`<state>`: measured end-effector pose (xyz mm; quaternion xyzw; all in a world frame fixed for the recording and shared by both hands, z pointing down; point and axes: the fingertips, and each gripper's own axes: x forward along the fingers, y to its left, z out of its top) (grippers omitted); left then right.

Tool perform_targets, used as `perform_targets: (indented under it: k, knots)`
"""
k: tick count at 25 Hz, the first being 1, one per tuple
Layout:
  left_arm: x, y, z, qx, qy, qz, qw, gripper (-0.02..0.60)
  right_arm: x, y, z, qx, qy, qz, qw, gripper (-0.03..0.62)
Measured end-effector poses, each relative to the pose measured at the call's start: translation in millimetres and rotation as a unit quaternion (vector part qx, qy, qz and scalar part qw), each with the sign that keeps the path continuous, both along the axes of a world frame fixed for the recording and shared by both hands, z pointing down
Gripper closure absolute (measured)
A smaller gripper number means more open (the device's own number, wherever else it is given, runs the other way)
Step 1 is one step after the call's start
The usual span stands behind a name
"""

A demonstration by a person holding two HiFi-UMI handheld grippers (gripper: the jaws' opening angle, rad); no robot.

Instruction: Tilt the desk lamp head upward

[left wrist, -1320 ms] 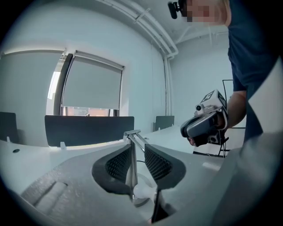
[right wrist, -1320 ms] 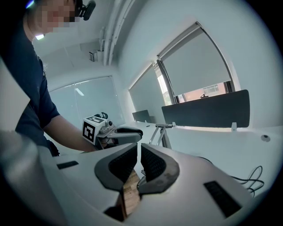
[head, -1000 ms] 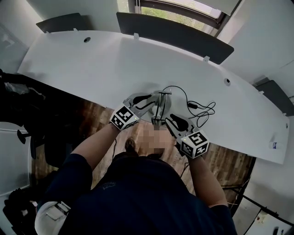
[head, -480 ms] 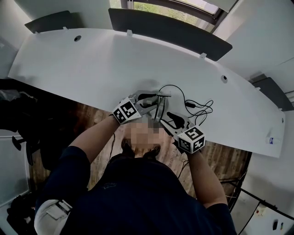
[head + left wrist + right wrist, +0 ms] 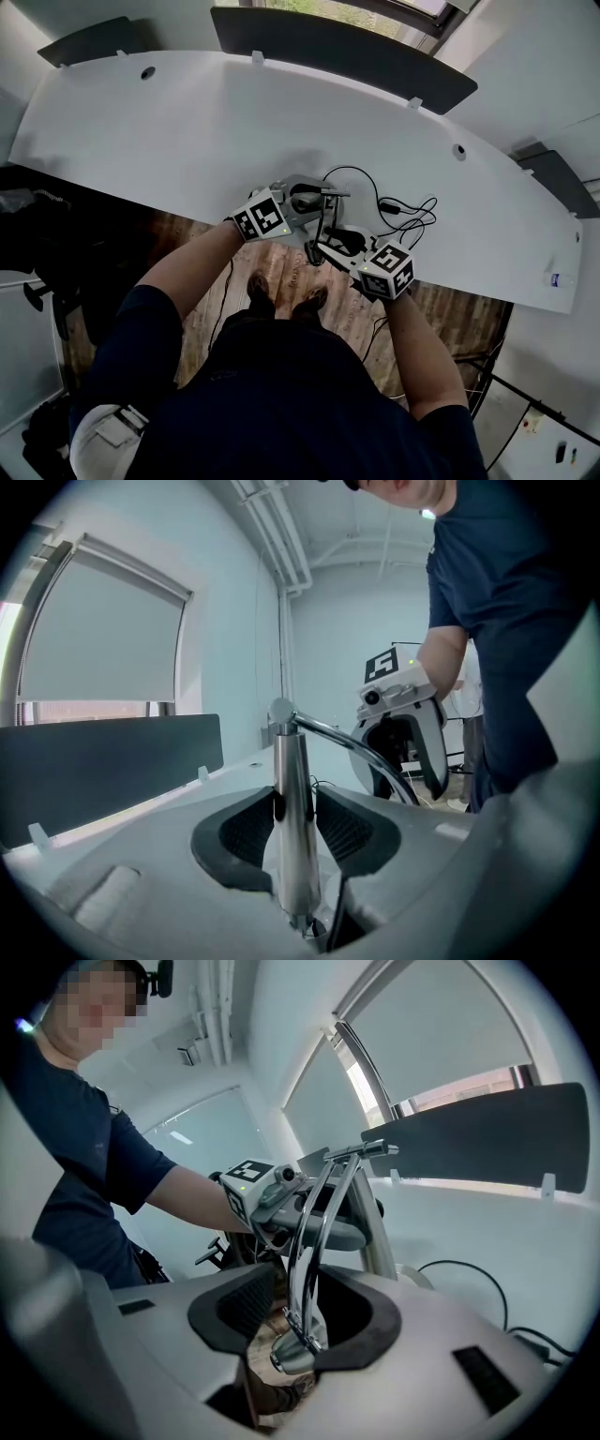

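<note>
A chrome desk lamp [image 5: 325, 199] stands near the front edge of the white desk [image 5: 187, 122]. Its upright post [image 5: 292, 789] sits between the pads of my left gripper [image 5: 293, 813], which lie against it on both sides. From the top joint a thin curved arm [image 5: 309, 1241] runs down to the small lamp head [image 5: 292, 1356]. My right gripper [image 5: 292, 1316] reaches in from the front. Its jaws are closing around the arm just above the head, and a gap still shows at the left pad. From above, the left gripper [image 5: 311, 201] and the right gripper [image 5: 323, 248] flank the lamp.
A black cable [image 5: 403, 220] loops on the desk right of the lamp. A dark screen panel [image 5: 347, 47] lines the desk's far edge. Wooden floor [image 5: 281, 272] lies under the front edge where the person stands. A small item [image 5: 558, 278] sits at the far right.
Both grippers have drawn in closer to the lamp from the front edge. The head view has shifted slightly.
</note>
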<state>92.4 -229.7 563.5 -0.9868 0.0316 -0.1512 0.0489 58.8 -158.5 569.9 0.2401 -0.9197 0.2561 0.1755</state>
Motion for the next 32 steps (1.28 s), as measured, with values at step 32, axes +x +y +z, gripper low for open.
perform_targets:
  k: [32]
  knots:
    - [0, 5, 8, 0.033, 0.005, 0.044, 0.9985, 0.442, -22, 23, -23, -0.175, -0.080, -0.097, 0.976, 0.551]
